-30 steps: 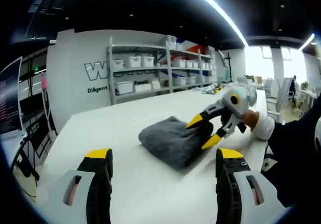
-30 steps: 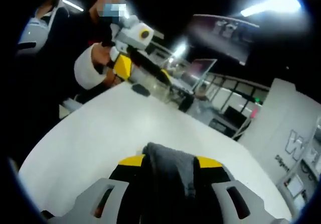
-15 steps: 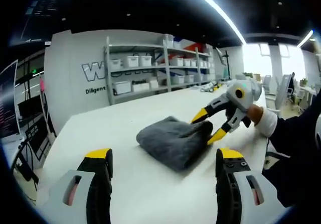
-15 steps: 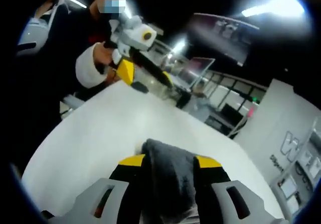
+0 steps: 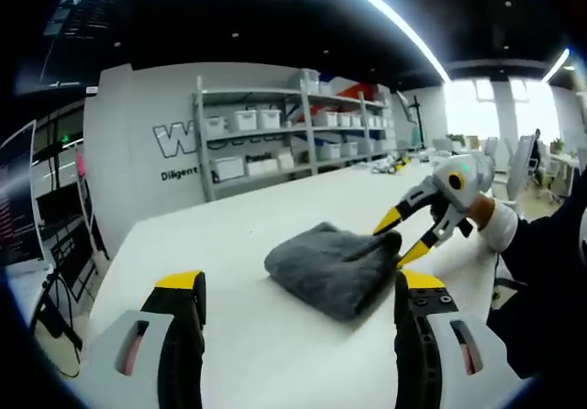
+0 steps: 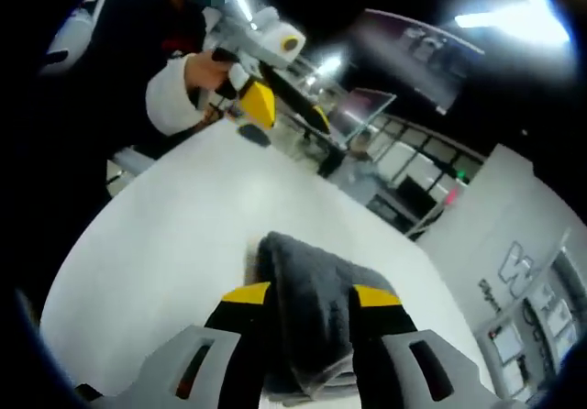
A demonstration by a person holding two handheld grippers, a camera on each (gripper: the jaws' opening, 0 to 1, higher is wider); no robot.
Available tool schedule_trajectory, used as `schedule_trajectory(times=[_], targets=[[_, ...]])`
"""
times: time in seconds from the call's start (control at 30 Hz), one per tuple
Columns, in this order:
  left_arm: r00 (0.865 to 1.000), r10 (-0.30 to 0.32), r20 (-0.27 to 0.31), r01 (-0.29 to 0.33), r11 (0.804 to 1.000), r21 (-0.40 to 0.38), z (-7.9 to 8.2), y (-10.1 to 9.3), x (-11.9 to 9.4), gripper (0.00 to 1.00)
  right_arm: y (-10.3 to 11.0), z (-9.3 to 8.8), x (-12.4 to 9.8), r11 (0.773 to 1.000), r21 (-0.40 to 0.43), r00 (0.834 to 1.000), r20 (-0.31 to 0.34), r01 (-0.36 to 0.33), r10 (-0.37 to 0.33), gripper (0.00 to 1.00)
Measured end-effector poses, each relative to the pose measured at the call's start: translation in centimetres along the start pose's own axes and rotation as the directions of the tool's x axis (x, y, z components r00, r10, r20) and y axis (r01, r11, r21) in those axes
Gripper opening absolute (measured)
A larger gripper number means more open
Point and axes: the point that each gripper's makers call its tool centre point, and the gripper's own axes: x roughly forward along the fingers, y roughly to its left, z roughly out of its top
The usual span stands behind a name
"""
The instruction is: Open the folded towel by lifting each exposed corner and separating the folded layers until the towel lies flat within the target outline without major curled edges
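Observation:
A grey folded towel (image 5: 330, 264) lies on the white table (image 5: 183, 235). My right gripper (image 5: 401, 237) comes in from the right, held by a hand in a white cuff, and its yellow-tipped jaws clamp the towel's right edge from above and below. In the right gripper view the towel (image 6: 312, 285) fills the gap of the right gripper (image 6: 310, 295), with both jaws pressed against it. My left gripper (image 5: 300, 282) hangs open just short of the towel with nothing in it. Seen from the other side, the left gripper (image 6: 287, 112) is above the far table edge.
Shelves with white bins (image 5: 275, 134) stand against the lettered back wall beyond the table. A small dark object (image 6: 254, 135) lies near the table's far edge. Monitors and desks (image 6: 367, 152) stand beyond it. The person's dark sleeve (image 5: 541, 281) is at the right.
The right gripper has drawn back to the right, and the towel has slid a little that way with it. The left gripper has stayed open.

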Motion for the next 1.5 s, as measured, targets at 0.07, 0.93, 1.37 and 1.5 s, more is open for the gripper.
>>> schedule_trajectory(times=[0.07,0.93,1.37,1.5], targets=[[1.000,-0.005,0.001,0.005,1.000,0.000,0.2,0.1,0.0,0.83,0.2,-0.1,0.0,1.000,-0.003,1.000,-0.011,-0.001,0.001,0.31],[0.995,-0.088,-0.040,0.090,0.995,0.038,-0.7,-1.8,2.7,0.75,0.4,-2.3,-1.3,0.995,-0.059,0.992,-0.089,0.086,-0.091,0.30],[0.993,-0.111,-0.047,0.113,0.992,0.047,-1.3,-2.8,4.2,0.72,0.2,-1.9,-1.8,0.992,-0.019,0.991,-0.032,0.127,-0.128,0.27],[0.992,-0.114,-0.061,0.118,0.991,0.057,-1.9,-3.3,4.7,0.69,0.5,-2.3,-1.7,0.992,-0.028,0.991,-0.047,0.126,-0.127,0.26]])
